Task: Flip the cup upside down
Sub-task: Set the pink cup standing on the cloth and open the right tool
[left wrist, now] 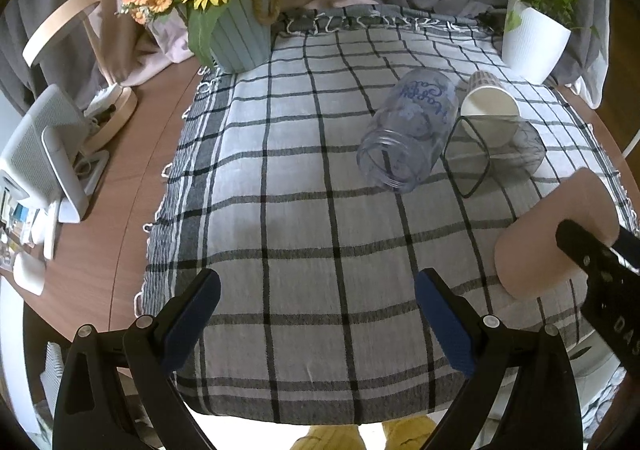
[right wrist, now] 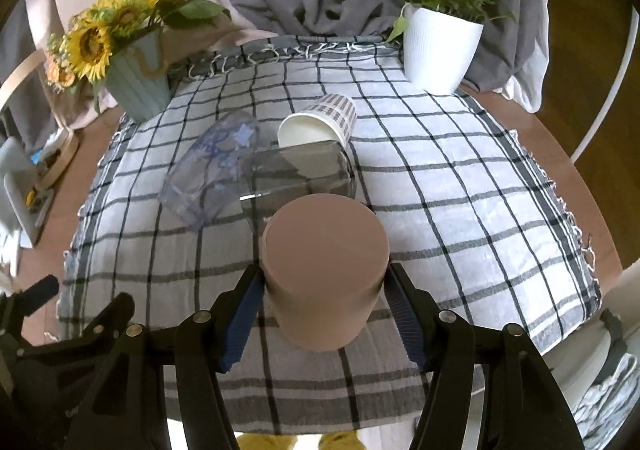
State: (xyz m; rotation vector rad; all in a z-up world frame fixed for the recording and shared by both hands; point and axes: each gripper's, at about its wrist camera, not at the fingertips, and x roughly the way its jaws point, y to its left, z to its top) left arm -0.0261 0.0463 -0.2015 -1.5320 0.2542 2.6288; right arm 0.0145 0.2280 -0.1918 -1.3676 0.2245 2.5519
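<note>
My right gripper (right wrist: 324, 286) is shut on a tan cup (right wrist: 326, 270), its flat closed end facing the camera, held just above the checked cloth (right wrist: 460, 190). The same cup (left wrist: 556, 238) shows at the right edge of the left wrist view with the right gripper's black finger across it. My left gripper (left wrist: 318, 314) is open and empty over the near part of the cloth (left wrist: 300, 210). Three other cups lie on their sides: a clear jar with blue lettering (left wrist: 408, 130), a checked paper cup (left wrist: 488, 102) and a dark square glass (left wrist: 496, 154).
A sunflower pot (left wrist: 236, 34) stands at the cloth's back left and a white plant pot (left wrist: 532, 42) at the back right. A wooden-ring lamp (left wrist: 92, 78) and a white device (left wrist: 44, 154) sit on the brown table to the left. Grey fabric hangs behind.
</note>
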